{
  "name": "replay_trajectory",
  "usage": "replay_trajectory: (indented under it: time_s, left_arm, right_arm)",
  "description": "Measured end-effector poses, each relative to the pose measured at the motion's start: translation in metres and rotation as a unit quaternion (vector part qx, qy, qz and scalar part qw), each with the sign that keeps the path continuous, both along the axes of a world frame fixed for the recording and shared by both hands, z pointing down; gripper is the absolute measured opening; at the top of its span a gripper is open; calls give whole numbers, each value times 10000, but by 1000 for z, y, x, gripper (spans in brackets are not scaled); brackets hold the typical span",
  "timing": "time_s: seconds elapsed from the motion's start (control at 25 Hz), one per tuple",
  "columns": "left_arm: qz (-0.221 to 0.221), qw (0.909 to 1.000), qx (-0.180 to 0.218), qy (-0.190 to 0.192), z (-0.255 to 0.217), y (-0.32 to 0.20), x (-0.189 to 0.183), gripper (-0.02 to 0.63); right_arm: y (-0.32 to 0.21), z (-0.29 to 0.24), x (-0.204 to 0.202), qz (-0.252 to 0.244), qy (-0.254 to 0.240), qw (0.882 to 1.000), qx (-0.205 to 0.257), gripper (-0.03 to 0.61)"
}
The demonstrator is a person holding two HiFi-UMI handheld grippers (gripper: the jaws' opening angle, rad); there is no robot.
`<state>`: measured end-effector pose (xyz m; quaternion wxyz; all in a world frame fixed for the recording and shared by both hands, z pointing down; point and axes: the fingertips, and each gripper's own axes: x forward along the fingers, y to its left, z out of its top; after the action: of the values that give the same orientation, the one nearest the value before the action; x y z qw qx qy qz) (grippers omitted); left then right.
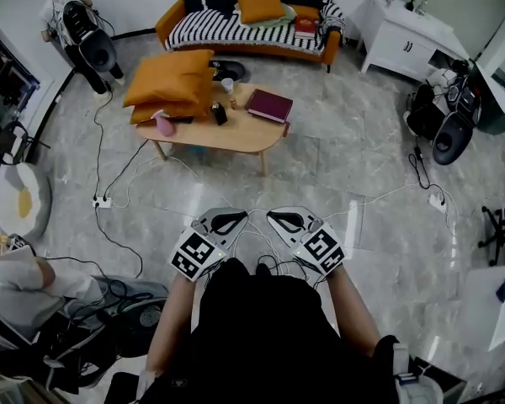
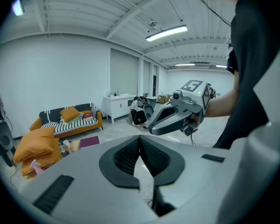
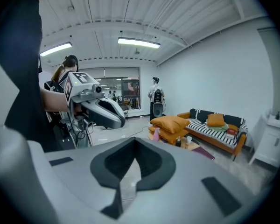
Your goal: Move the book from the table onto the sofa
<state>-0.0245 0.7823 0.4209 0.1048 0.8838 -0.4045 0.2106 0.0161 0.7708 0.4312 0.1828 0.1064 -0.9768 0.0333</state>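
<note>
A dark red book (image 1: 269,105) lies on the right end of a low wooden table (image 1: 236,133), seen small in the left gripper view as the book (image 2: 89,142) and in the right gripper view as the book (image 3: 204,151). Behind the table stands an orange sofa (image 1: 194,30) with a striped black-and-white seat, the sofa (image 2: 65,127), the sofa (image 3: 219,133). My left gripper (image 1: 245,218) and right gripper (image 1: 268,217) are held side by side close to my body, far from the table. Both are shut with nothing between the jaws.
Orange cushions (image 1: 170,82), a pink bottle (image 1: 164,125), a cup (image 1: 227,84) and small dark items share the table. Cables and power strips (image 1: 102,201) cross the floor. A white cabinet (image 1: 408,40) stands at the right, speakers (image 1: 94,42) and a person at the far left.
</note>
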Motion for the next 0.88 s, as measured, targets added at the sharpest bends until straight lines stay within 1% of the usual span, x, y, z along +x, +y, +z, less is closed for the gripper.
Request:
replay_trajectory:
  time_s: [0.24,0.48,0.64,0.8,0.88]
  left_arm:
    - [35,9999,-89,54,11,1,2,9]
    - [175,9995,-218,155,34,-28,-14,9]
    - [293,9984,-351,347,43,-53,-36,9]
    - [454,9963,-526,513,46,-86,-73,9]
    - [612,9947,-606,562,47,-102,-83,9]
  right_arm:
    - [0,13,0,80,41,9999,-84,6]
    - [-28,35,-4,352,266,9989,-163,6]
    - [-59,44,-14,590,530,9965,-258,6]
    - [-97,41,-45,785,752,9937,-280,6]
    - [-115,39,-55,934,807,9919,-295,6]
